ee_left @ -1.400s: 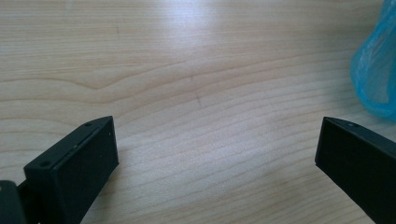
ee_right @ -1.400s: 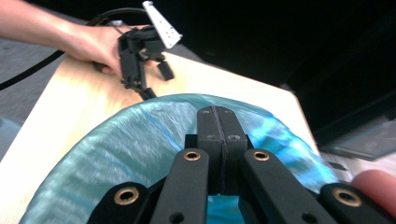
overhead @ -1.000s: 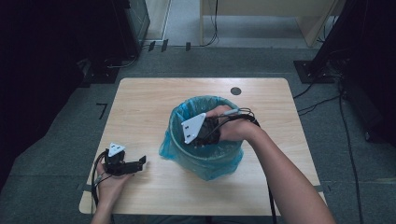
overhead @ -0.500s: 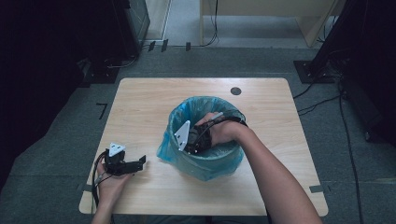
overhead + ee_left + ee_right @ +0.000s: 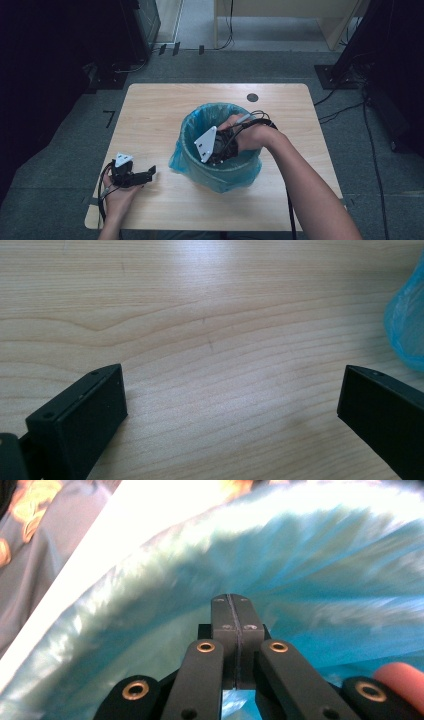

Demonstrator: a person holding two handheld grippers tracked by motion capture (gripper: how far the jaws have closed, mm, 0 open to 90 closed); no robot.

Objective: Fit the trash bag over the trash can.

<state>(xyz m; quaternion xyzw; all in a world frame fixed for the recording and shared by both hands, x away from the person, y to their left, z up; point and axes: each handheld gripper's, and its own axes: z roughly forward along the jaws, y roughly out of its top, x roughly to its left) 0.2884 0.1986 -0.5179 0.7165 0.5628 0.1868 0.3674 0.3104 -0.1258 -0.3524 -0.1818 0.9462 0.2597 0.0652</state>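
**Right gripper inside the lined bin, jaws together**

A bin point(image 5: 220, 145) with a blue liner point(image 5: 187, 160) stands near the middle of a wooden table point(image 5: 150, 107), slightly toward the person's edge. The liner is folded over the rim and hangs down the outside of the wall.

The right gripper point(image 5: 217, 147) reaches into the bin's mouth from the person's right, with its grey plate tilted up toward the left side of the rim. The right hand point(image 5: 250, 135) wraps its body, and black cables loop over the back of that hand. In the right gripper view, the 2 jaws of this gripper point(image 5: 234, 610) are pressed flat against each other, with nothing seen between them. Blurred folds of blue liner point(image 5: 300, 570) curve just behind the tips; whether the tips touch the plastic cannot be told. A fingertip point(image 5: 397, 675) shows at the lower right of that view.

The left gripper point(image 5: 145, 172) lies low on the table near the front left corner, held by the left hand point(image 5: 117, 192), well apart from the bin. In the left gripper view, its 2 jaws are spread wide over bare wood point(image 5: 210, 340), holding nothing. An edge of blue liner point(image 5: 407, 325) shows at the right of that view.
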